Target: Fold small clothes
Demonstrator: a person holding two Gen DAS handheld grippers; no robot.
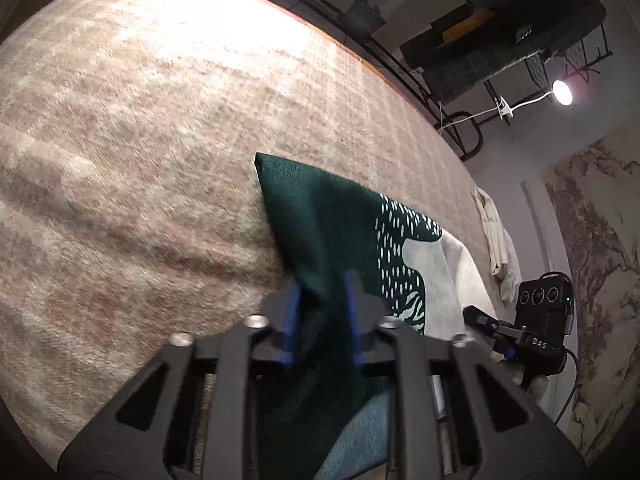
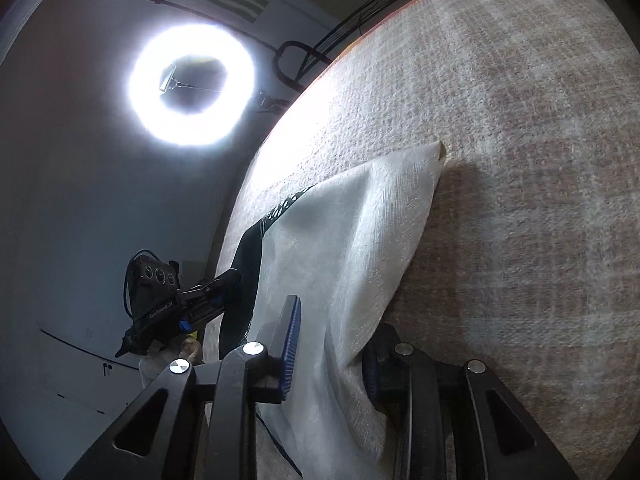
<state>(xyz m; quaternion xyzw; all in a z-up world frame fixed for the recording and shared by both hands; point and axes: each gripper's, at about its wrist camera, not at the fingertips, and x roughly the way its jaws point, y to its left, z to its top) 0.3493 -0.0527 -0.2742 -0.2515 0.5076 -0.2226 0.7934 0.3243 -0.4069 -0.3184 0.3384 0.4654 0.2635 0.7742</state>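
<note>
A small cloth, dark green with white flecks on one half point(image 1: 320, 220) and white on the other point(image 2: 352, 220), is lifted off a beige carpeted surface point(image 1: 140, 140). My left gripper point(image 1: 322, 320) is shut on the green edge, blue pads on both sides of the fabric. My right gripper point(image 2: 332, 340) is shut on the white edge, which bunches between its blue pads. Each gripper shows in the other's view: the right gripper in the left wrist view point(image 1: 516, 336), the left gripper in the right wrist view point(image 2: 188, 300). The cloth hangs stretched between them.
A crumpled pale garment point(image 1: 498, 240) lies on the carpet past the cloth. A ring light point(image 2: 192, 84) shines beyond the carpet's edge. Black racks and a small lamp point(image 1: 562, 92) stand behind the surface. A patterned wall hanging point(image 1: 592, 280) is at right.
</note>
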